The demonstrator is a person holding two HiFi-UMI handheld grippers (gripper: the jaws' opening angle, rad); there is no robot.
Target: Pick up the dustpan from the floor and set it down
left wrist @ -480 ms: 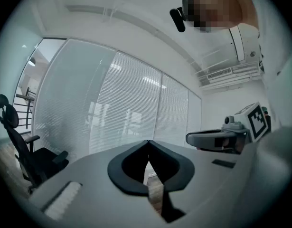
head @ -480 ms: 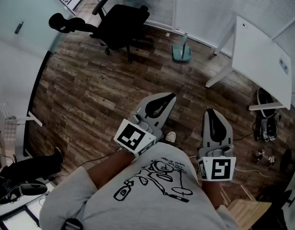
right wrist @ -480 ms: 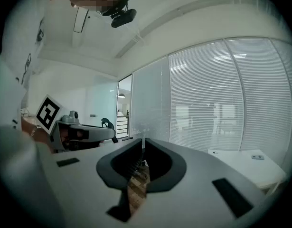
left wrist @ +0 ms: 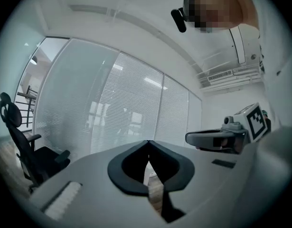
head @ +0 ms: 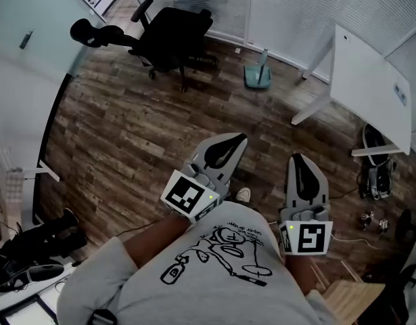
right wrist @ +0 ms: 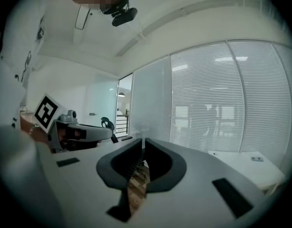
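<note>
brown wood planks cover the floor, dark and streaky, in long thin boards. the dustpan is blue-green plastic. it sits on the floor by the wall of white blinds, far from both grippers. its thin handle sticks straight up. a black chair with wheels stands to the left of it, near but not touching. a white table with a flat smooth top and thin white legs stands to the right.

the left gripper is smooth grey plastic. it has a dark, rounded hollow inside and is shaped like a leaf. a white cube with black squares sits at its back. its jaws are pressed together at the tips, and nothing is between them. the right gripper looks the same. its jaws are pressed together too, with nothing in them.

both grippers are held out in front of the person's grey shirt, which has a black line drawing on it. they are side by side and do not touch. they point about level, toward the far wall. in the head view the left one leans a little toward the right one. a light shoe peeks out between them, down on the floor.
</note>
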